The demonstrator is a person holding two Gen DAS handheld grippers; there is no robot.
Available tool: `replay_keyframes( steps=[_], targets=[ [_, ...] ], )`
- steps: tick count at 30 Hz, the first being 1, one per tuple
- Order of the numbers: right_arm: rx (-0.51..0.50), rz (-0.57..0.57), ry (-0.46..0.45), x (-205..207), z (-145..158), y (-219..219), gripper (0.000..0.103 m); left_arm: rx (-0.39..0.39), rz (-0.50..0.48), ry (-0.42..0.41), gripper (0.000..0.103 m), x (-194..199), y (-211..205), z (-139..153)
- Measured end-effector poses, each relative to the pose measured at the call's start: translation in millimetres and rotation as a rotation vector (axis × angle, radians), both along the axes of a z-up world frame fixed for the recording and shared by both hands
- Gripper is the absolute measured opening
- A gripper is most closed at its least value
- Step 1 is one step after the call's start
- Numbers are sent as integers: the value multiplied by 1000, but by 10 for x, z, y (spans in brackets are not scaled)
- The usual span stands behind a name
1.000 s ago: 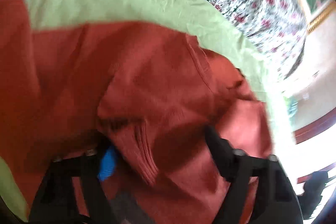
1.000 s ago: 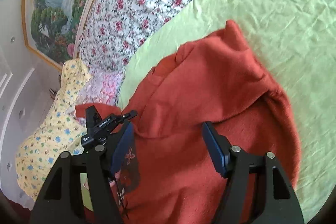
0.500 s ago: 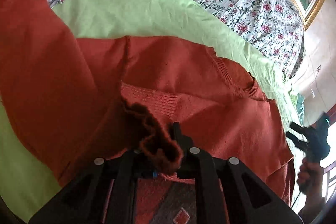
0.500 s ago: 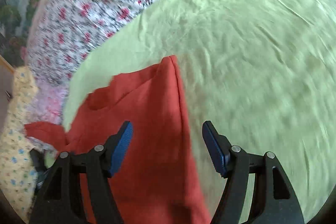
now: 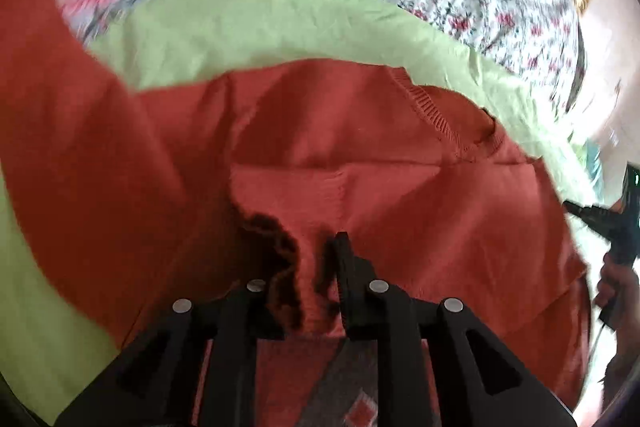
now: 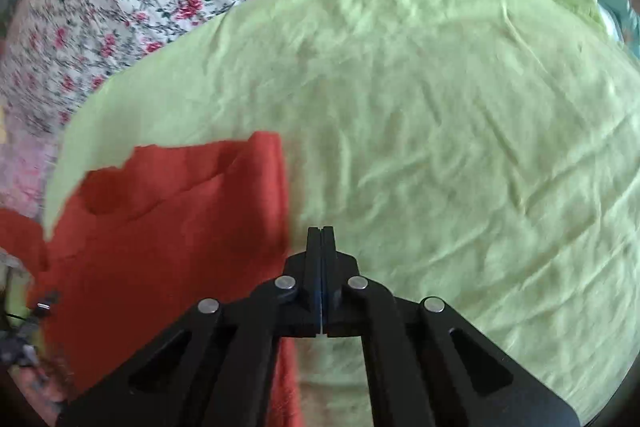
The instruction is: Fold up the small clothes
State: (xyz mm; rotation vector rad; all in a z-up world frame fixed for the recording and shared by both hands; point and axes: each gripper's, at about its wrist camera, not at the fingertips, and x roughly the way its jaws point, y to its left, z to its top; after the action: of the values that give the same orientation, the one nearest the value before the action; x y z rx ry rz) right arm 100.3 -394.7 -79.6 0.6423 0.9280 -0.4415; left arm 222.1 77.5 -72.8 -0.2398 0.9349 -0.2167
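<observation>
Rust-red sweater point(image 5: 360, 155) spread on the green sheet point(image 6: 460, 107). Left tongs point(image 5: 310, 267) pinching a bunched knit edge, jaws just eased slightly wider. Right tongs point(image 6: 321, 239) snapped fully together since half a second ago, empty, just right of the sweater's folded edge; nearer that edge than the left.

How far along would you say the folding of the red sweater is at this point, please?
Early. Done: the red sweater lies spread on the green sheet. In hand: the left gripper pinches a bunched knit edge, while the right gripper is shut on nothing beside it. Left: the actual folds.
</observation>
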Motion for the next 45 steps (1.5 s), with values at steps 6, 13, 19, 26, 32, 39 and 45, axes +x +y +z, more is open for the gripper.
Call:
replay_keyframes(
  steps=[6,13,19,26,32,39,45],
  targets=[
    [128,109,-147,-193,285,585,1,36,48,-14,37,-315,297,100],
    [303,185,-193,-234,170,1213,68,33,251,-70,80,-405,1068,508],
    [328,229,-175,-282,129,1558,74,48,498,-103,80,-80,1940,790],
    [339,246,-158,-319,169,1655,74,82,675,-217,82,257,2756,1288],
    [354,257,-155,-244,155,1705,74,97,708,-230,40,538,3025,1354],
    [357,268,-175,-283,191,1758,74,33,615,-337,3,189,2760,1380],
    [366,265,-190,-373,215,1798,74,44,501,-380,3,-38,2264,1433]
  ],
)
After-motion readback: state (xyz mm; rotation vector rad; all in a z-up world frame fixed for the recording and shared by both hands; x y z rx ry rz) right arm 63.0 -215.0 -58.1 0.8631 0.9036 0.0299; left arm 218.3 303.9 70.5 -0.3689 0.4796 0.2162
